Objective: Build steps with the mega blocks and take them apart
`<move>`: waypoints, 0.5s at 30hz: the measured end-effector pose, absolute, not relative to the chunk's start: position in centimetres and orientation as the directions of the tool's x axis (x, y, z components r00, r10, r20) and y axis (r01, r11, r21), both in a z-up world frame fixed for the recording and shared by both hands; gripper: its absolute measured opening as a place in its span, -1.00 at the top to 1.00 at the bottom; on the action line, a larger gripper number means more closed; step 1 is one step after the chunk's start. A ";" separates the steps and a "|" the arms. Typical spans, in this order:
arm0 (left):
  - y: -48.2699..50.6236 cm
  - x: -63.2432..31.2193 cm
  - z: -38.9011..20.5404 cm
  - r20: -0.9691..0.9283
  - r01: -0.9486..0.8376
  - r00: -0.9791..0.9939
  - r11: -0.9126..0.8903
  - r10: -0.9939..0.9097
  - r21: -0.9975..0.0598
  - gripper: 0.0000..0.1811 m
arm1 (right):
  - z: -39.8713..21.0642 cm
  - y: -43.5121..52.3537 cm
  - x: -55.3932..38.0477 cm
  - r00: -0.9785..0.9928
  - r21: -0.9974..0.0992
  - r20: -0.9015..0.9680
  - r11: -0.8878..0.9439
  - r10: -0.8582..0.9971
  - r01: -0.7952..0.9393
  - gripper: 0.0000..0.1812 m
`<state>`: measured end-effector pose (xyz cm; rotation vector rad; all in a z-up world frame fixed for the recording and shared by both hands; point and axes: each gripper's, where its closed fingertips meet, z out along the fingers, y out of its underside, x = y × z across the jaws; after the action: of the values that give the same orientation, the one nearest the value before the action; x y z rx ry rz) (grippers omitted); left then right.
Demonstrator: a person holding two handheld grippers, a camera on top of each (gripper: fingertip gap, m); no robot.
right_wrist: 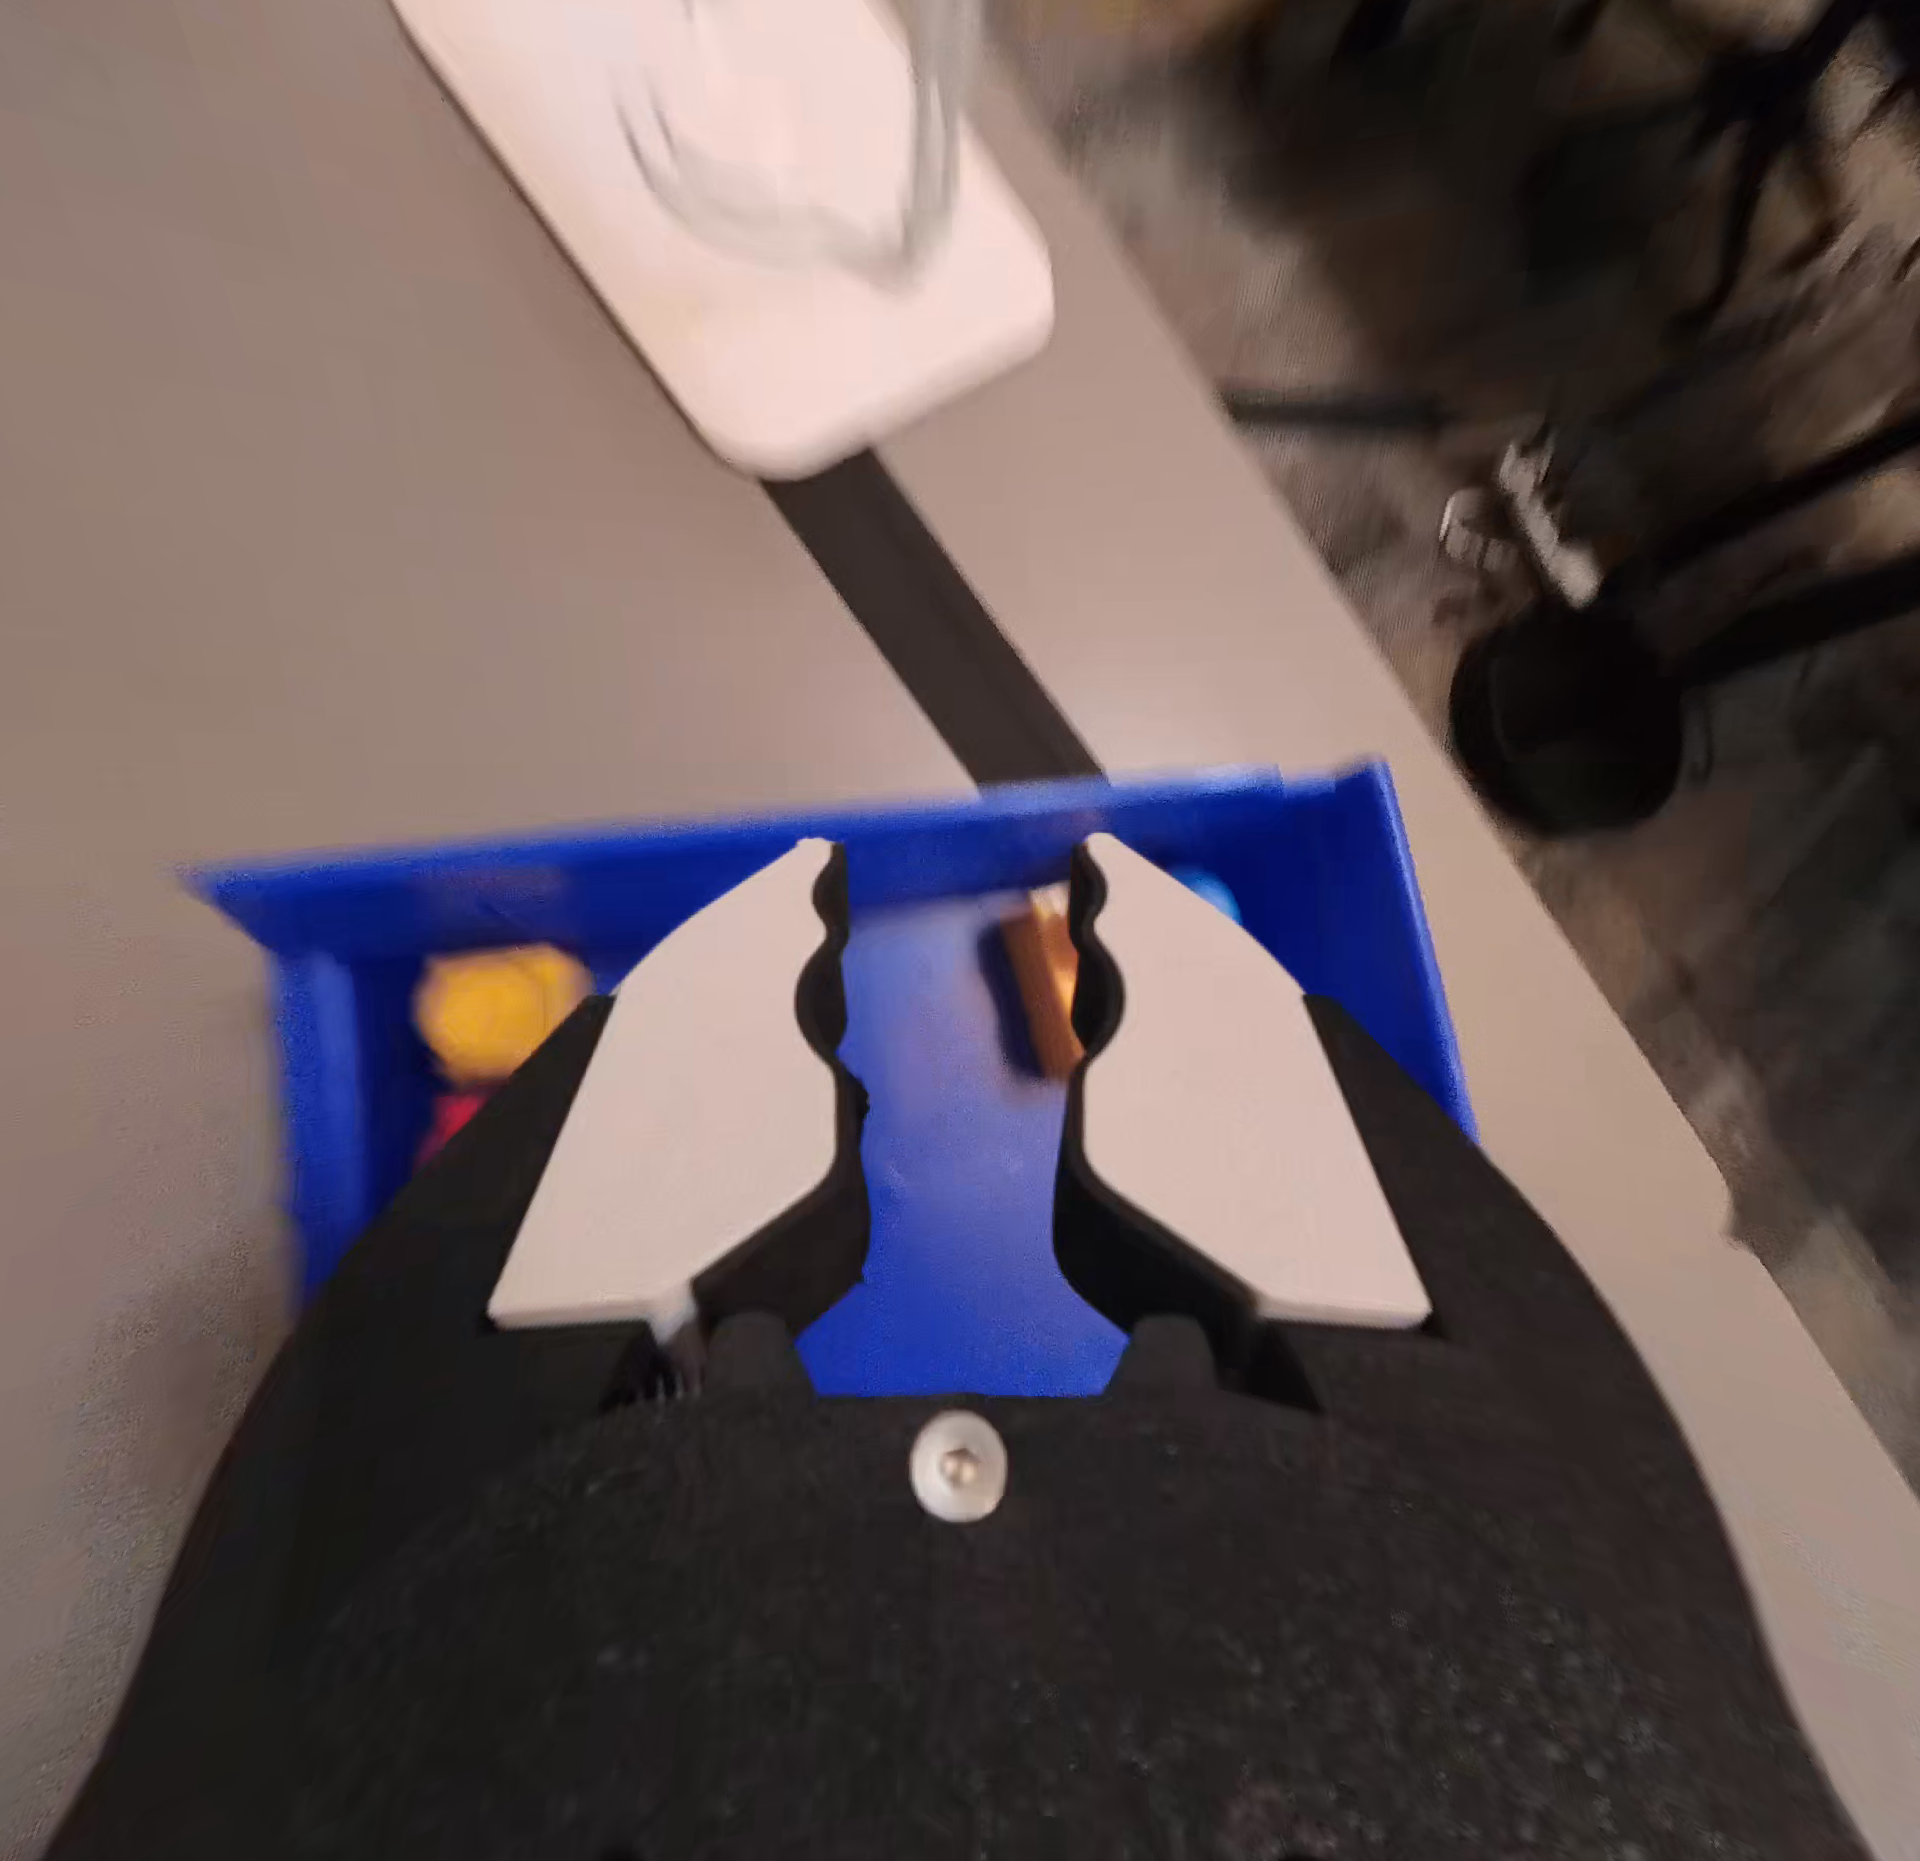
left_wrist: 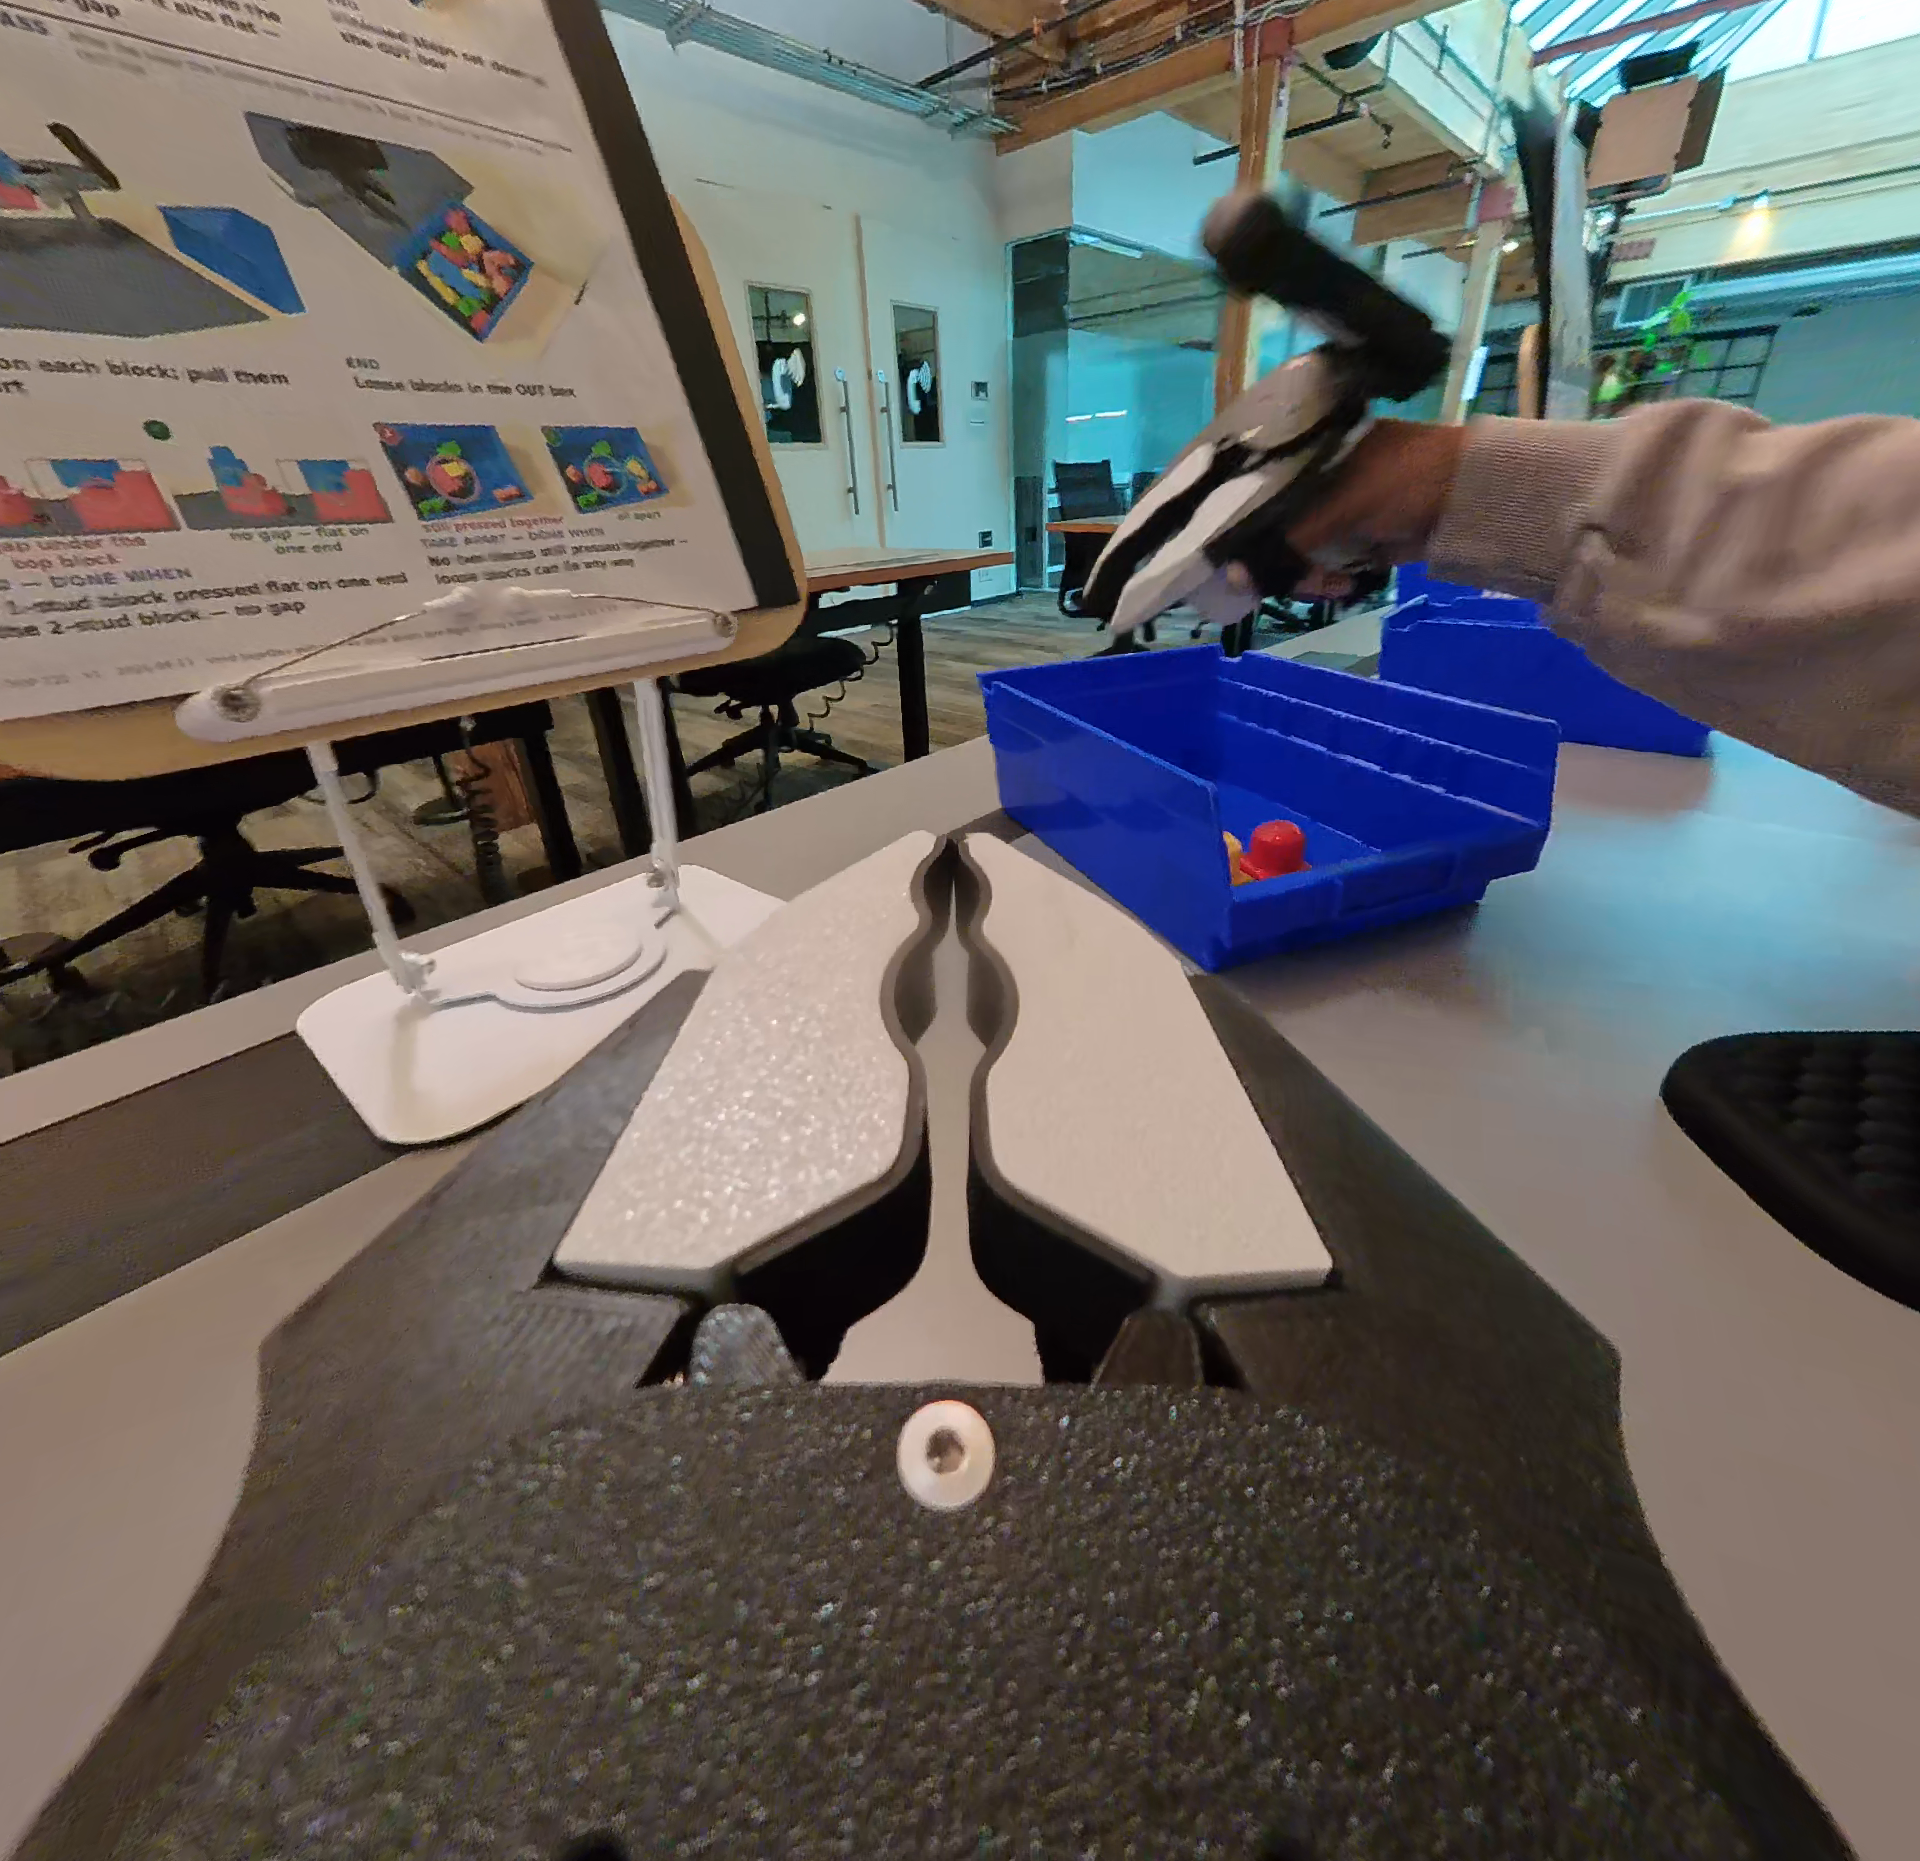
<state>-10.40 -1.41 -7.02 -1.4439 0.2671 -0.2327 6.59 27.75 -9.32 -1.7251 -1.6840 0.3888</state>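
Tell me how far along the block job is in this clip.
Done: nothing assembled is visible; loose blocks, including a red block, lie in the blue bin.
In hand: the right tongs hang open and empty above that bin, over a blurred orange block. The left tongs rest shut and empty on the table.
Left: apparently the whole build.
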 end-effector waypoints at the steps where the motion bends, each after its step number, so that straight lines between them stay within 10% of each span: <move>1: -1.4 -10.9 -6.9 -0.039 -0.008 0.956 0.107 -0.292 -0.994 1.00 | -7.6 25.7 5.6 0.156 -0.739 0.243 0.079 0.958 0.669 0.61; 9: -5.7 -21.5 -3.5 -0.100 -0.114 0.978 0.071 0.186 -0.991 1.00 | -7.3 12.7 4.1 0.404 -0.976 0.008 -0.080 0.915 0.201 0.93; 15: -12.7 -37.1 -5.0 -0.294 -0.094 0.798 -0.374 0.525 -0.923 0.84 | -11.5 9.9 3.6 0.368 -0.978 -0.051 -0.120 0.929 0.168 1.00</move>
<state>-37.12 -12.67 -5.01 -1.8480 -0.3293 0.6786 3.64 9.89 -11.48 -1.5636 -1.0156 0.8940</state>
